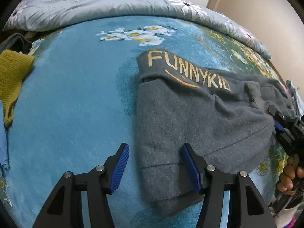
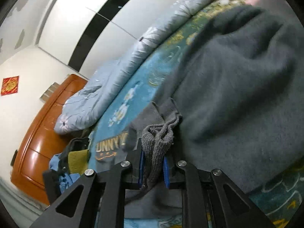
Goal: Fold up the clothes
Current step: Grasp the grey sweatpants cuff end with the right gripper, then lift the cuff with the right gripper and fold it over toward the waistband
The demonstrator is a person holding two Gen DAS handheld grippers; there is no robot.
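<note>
Right gripper (image 2: 153, 168) pinches bunched grey sweatshirt (image 1: 190, 117) cuff; left gripper (image 1: 154, 168) fingers spread, lettering half hidden

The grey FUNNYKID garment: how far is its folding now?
Partly done: the grey garment lies on the blue bedspread with one side already folded in. In hand: the right gripper is shut on its ribbed cuff; the left gripper is open over the hem. Left: the remaining folds, then the yellow knit piled nearby.

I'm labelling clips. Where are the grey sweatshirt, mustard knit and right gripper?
grey sweatshirt (image 1: 190, 117), left wrist view, mid body.
mustard knit (image 1: 13, 70), left wrist view, upper part.
right gripper (image 2: 153, 169), right wrist view, between fingertips.
</note>
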